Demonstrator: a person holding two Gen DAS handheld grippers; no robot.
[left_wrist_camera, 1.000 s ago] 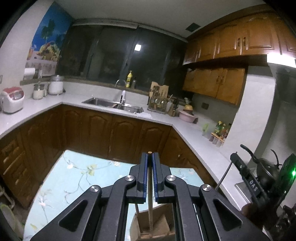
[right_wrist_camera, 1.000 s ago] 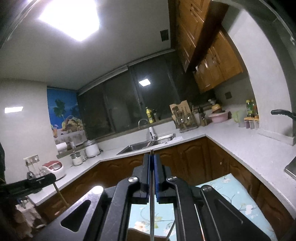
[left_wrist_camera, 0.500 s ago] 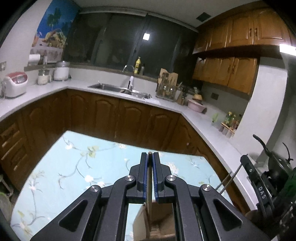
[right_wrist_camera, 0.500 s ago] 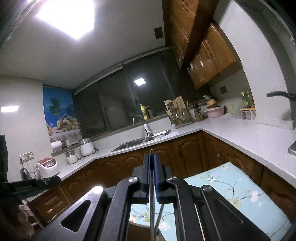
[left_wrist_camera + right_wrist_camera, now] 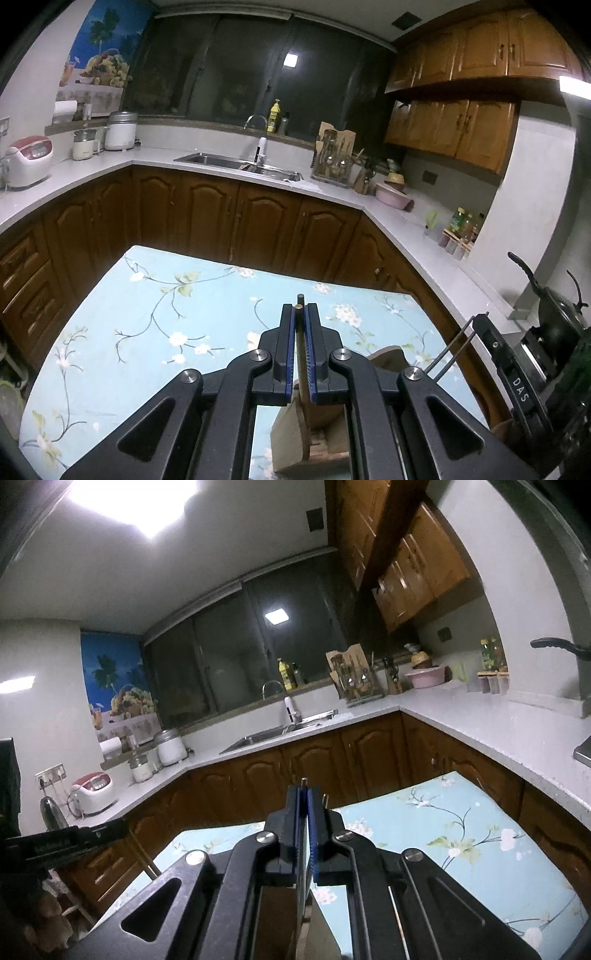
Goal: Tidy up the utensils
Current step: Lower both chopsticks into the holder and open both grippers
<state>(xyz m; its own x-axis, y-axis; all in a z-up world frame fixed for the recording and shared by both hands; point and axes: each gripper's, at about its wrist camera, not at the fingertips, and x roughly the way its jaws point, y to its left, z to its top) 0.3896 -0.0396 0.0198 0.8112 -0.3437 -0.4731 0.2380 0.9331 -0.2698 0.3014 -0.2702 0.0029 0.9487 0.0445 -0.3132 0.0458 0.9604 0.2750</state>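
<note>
My left gripper (image 5: 300,311) is shut on a wooden chopstick (image 5: 300,297) with a dark tip, which stands upright between the blue pads. Below it a wooden utensil holder (image 5: 388,360) sits on the table. My right gripper (image 5: 303,794) is shut on a thin metal chopstick (image 5: 303,781). A second metal tip (image 5: 325,799) shows just right of its fingers. In the left wrist view two metal rods (image 5: 452,345) slant down from the right gripper's black finger (image 5: 517,387). In the right wrist view the left gripper's finger (image 5: 66,843) shows at the left edge with the wooden stick (image 5: 142,856) below it.
The table wears a light blue floral cloth (image 5: 147,332) (image 5: 461,830). Brown cabinets and a white counter (image 5: 424,236) wrap around it, with a sink (image 5: 236,162), a rice cooker (image 5: 27,158), a utensil rack (image 5: 334,155) and a black kettle (image 5: 557,317) at the right.
Both grippers have sunk toward the table and tilted down, so more of the floral cloth shows in each view. Both stay shut on their chopsticks.
</note>
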